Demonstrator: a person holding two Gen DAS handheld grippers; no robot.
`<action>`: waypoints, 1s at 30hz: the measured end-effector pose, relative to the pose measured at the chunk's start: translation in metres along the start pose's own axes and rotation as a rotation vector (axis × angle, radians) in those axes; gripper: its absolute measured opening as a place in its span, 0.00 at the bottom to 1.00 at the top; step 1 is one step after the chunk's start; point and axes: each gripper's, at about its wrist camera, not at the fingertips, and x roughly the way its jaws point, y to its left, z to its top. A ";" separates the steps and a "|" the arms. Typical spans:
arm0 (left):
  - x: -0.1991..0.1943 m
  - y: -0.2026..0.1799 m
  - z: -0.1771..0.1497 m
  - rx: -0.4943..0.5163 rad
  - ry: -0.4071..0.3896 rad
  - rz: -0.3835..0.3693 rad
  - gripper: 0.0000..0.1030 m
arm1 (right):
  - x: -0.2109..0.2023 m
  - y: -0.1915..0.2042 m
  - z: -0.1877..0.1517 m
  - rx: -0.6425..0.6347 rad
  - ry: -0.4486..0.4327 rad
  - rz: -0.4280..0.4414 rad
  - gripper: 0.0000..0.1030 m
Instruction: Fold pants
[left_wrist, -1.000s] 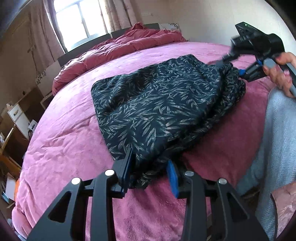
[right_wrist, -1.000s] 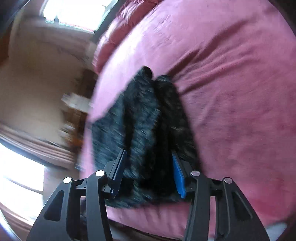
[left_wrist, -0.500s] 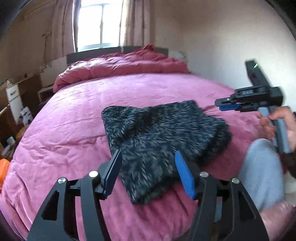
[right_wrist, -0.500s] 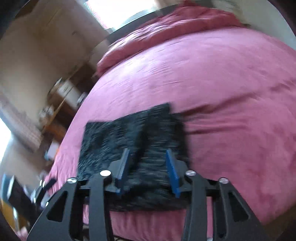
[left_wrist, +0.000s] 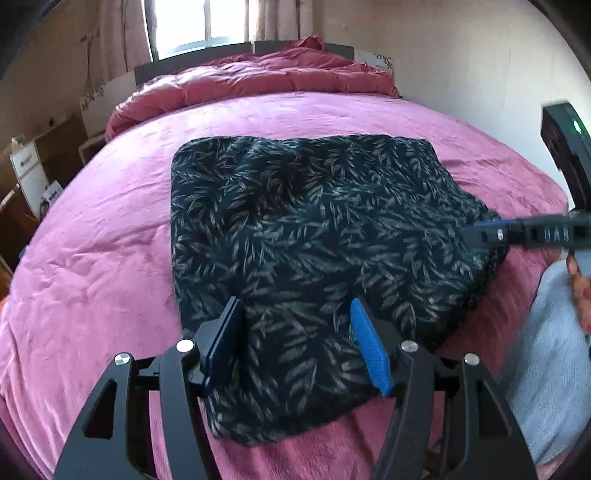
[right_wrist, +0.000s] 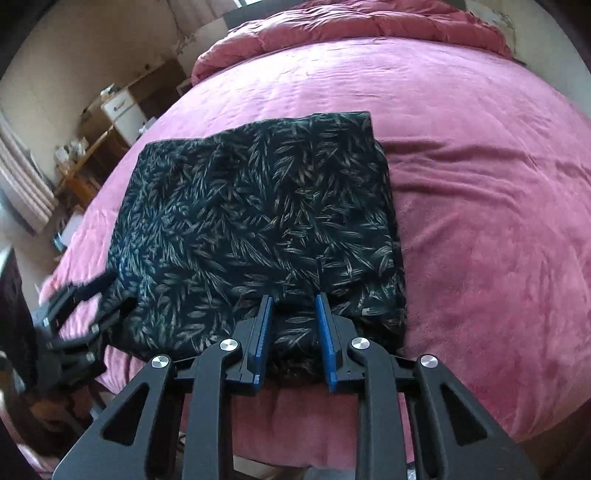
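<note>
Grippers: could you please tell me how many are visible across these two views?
2: the left gripper over the near edge of the folded pants, and the right gripper, jaws closing, at their right end.

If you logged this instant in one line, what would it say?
item: dark leaf-print fabric pants, folded on pink bed cover | left hand-held gripper: open over near edge | right hand-held gripper: closing, fabric between

Closing right tongs (right_wrist: 293, 325) over pants (right_wrist: 255, 221)

Folded pants (left_wrist: 306, 236) lie on the bed (left_wrist: 92, 229), near its foot edge. Rumpled duvet (left_wrist: 258, 77) lies at twelve o'clock behind them. Left gripper (left_wrist: 295, 343) stands at six o'clock, right gripper (right_wrist: 293, 325) at three.
</note>
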 end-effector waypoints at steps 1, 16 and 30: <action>-0.001 0.000 0.000 0.007 -0.002 0.002 0.59 | -0.002 0.000 0.001 0.016 -0.008 0.005 0.22; 0.013 0.097 0.018 -0.346 0.034 0.008 0.86 | -0.033 -0.035 0.027 0.112 -0.159 -0.018 0.73; 0.056 0.103 0.019 -0.371 0.119 -0.175 0.90 | 0.019 -0.076 0.027 0.269 -0.027 0.154 0.73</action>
